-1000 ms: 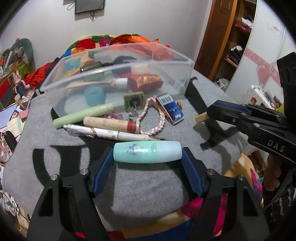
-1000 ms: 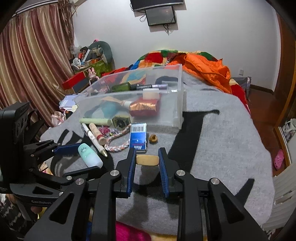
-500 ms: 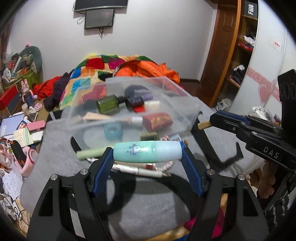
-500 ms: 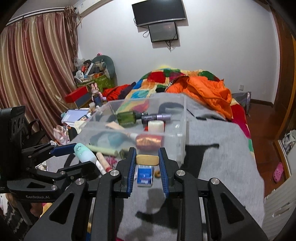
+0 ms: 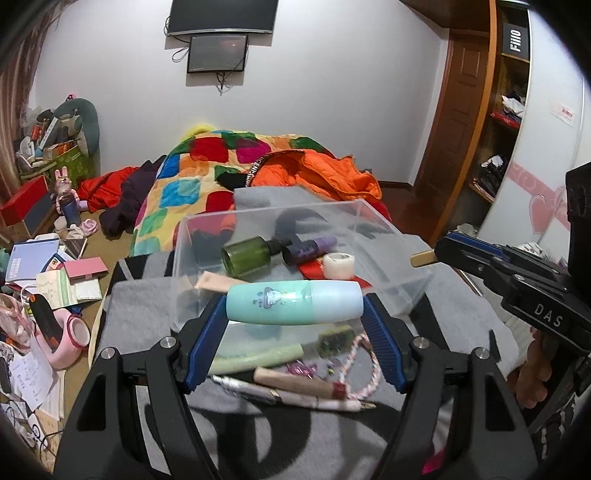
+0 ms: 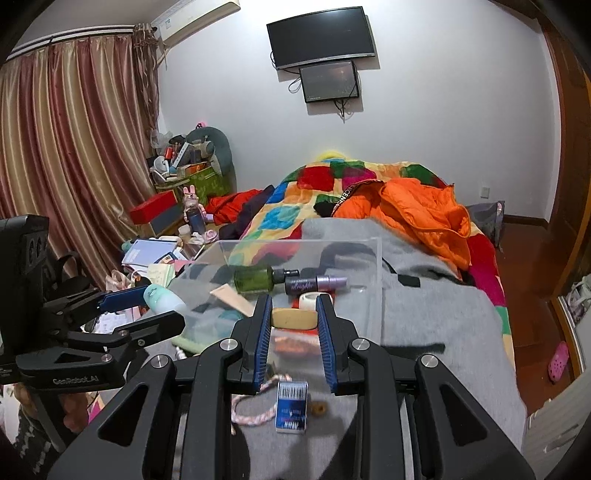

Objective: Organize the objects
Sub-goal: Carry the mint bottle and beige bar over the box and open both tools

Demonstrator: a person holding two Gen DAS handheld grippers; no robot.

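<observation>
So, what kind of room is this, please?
Most likely a lived-in bedroom: a bed with a patchwork quilt, a TV on the wall, long curtains and a wardrobe with clothes.

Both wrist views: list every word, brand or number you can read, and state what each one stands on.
"DAS": on the right gripper, seen in the left wrist view.
"GenRobot.AI": on the left gripper, seen in the right wrist view.
"FIIO": black sign on the wardrobe.
Purple tube in the clear bin: script lettering, not legible.
Blue box: barcode and print, too blurred.
Mint bottle: cartoon print, text too small.
</observation>
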